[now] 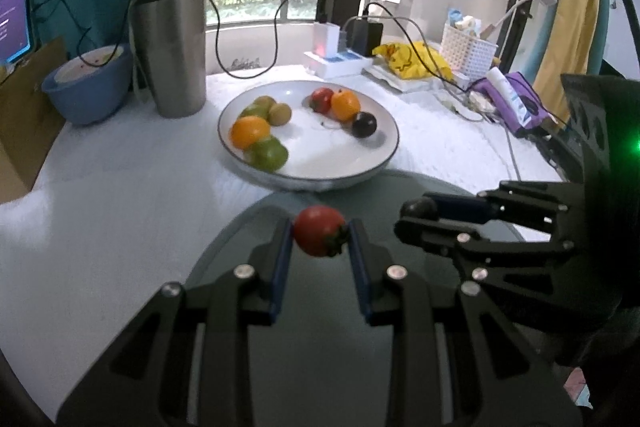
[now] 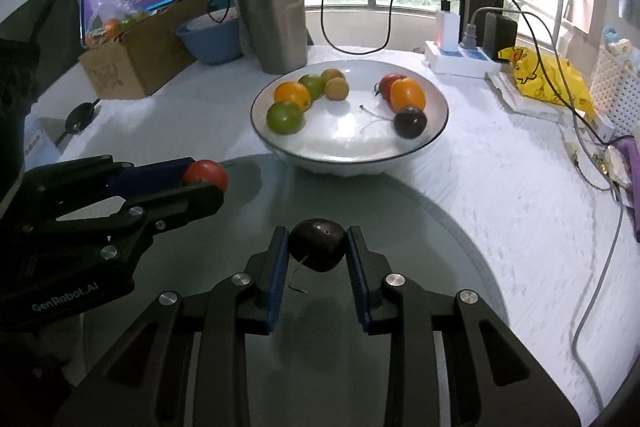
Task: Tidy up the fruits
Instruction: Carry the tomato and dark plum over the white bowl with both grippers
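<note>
Above the grey-green plate just before the white bowl of fruit, the left gripper has its jaws clenched on a red tomato, while beside it the right gripper grasps a dark cherry.

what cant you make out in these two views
- Tablet, left wrist view: cut off by the frame edge; text too small.
- Blue bowl contents, right wrist view: rim and steel tumbler hide them.
- Bagged fruit, right wrist view: blurred by plastic.
- Red tomato on the white plate: partly behind an orange.
</note>
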A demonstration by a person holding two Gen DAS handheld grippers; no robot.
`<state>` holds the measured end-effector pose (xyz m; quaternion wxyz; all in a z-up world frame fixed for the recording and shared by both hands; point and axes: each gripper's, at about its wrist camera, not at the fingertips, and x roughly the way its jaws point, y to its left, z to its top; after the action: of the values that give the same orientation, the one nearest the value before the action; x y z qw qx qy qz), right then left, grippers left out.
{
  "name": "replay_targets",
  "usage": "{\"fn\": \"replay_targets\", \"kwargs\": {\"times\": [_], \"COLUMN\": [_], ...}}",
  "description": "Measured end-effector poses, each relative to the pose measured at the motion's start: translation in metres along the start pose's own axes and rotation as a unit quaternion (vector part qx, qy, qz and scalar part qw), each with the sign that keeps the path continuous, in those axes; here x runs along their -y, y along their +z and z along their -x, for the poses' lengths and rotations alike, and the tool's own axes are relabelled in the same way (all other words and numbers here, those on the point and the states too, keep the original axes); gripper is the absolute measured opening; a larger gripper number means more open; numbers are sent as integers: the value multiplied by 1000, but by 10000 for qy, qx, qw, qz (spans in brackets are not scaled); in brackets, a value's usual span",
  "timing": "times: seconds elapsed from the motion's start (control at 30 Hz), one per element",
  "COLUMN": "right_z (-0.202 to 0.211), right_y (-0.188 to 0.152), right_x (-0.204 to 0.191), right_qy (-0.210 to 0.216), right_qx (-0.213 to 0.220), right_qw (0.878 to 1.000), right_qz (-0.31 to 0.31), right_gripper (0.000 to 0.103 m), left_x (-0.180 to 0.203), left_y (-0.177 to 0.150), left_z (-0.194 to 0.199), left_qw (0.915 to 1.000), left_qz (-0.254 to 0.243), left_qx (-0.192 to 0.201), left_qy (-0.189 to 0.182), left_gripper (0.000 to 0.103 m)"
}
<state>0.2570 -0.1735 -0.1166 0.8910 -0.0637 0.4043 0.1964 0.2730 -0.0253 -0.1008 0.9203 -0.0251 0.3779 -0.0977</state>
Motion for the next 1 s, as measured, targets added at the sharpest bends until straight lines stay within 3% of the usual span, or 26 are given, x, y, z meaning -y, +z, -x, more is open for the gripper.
{"fn": "replay_targets", "kwargs": {"times": [1.0], "right_z": [-21], "right_y": [55], "right_x": [49], "right_qy": [17], "right_qx": [321], "right_qw": [9994], "right_qz": [-139], "right_gripper": [31], "left_x": [-6], "left_y": [44], "left_z": [-54], "left_qw": [9999], "left_qz": [-41], "left_qx": [-102], "left_qy": [-1], "left_gripper": [29]}}
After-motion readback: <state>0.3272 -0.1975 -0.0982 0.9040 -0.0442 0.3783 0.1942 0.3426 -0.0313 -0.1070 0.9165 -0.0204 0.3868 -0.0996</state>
